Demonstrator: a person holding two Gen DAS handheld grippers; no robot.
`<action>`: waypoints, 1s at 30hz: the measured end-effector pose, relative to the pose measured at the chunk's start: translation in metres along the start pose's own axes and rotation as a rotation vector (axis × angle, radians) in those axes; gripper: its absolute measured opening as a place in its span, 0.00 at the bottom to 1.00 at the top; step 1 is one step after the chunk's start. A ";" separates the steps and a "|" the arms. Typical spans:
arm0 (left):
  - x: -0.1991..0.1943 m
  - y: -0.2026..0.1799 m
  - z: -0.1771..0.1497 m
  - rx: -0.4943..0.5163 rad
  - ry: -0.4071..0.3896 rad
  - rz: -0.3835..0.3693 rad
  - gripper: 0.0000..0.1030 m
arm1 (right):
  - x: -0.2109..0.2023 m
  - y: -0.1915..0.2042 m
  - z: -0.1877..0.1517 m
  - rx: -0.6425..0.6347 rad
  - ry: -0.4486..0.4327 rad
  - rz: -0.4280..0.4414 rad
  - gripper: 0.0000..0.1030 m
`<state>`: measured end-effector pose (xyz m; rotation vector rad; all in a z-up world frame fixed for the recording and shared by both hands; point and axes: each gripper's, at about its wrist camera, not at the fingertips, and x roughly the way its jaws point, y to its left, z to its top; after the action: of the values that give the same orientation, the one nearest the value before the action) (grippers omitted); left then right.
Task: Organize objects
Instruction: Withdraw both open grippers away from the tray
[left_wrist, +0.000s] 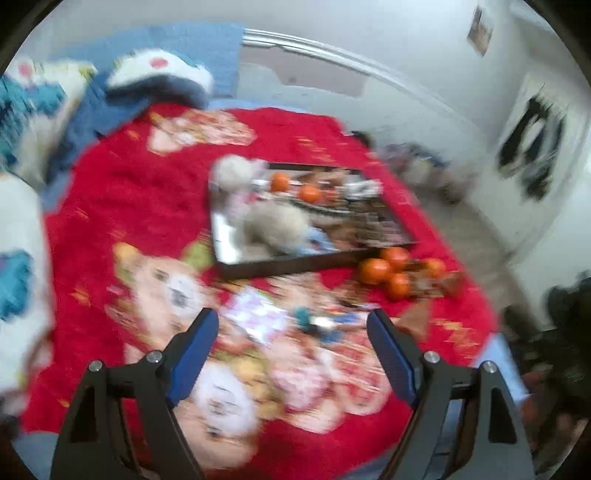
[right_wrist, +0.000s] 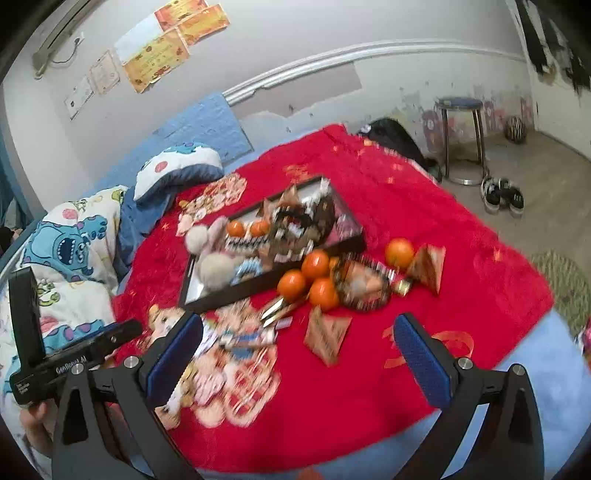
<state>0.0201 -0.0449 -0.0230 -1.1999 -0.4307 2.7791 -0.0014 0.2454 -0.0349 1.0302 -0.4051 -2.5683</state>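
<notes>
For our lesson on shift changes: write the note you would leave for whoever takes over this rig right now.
Left tool: open, empty, above the red fluffy blanket.
Right tool: open, empty.
Black rectangular tray: holds a cream plush toy, two oranges and snack packets.
Left: loose round oranges and triangular brown packets lie beside the tray, to go in.

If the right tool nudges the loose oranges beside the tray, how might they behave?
The oranges look round, so they would probably roll. The plush red blanket may slow them. Packed against each other, pushing one likely shifts its neighbours.
</notes>
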 end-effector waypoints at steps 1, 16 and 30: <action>0.000 0.000 0.000 -0.014 -0.003 -0.030 0.81 | -0.001 0.002 -0.006 0.002 0.009 -0.002 1.00; -0.009 -0.031 -0.014 0.139 -0.022 0.072 0.81 | 0.008 0.033 -0.038 -0.142 0.036 -0.108 1.00; -0.015 -0.031 -0.014 0.141 -0.046 0.116 0.81 | 0.017 0.034 -0.039 -0.150 0.069 -0.120 1.00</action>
<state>0.0394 -0.0148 -0.0130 -1.1664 -0.1698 2.8828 0.0214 0.2029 -0.0596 1.1149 -0.1344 -2.6120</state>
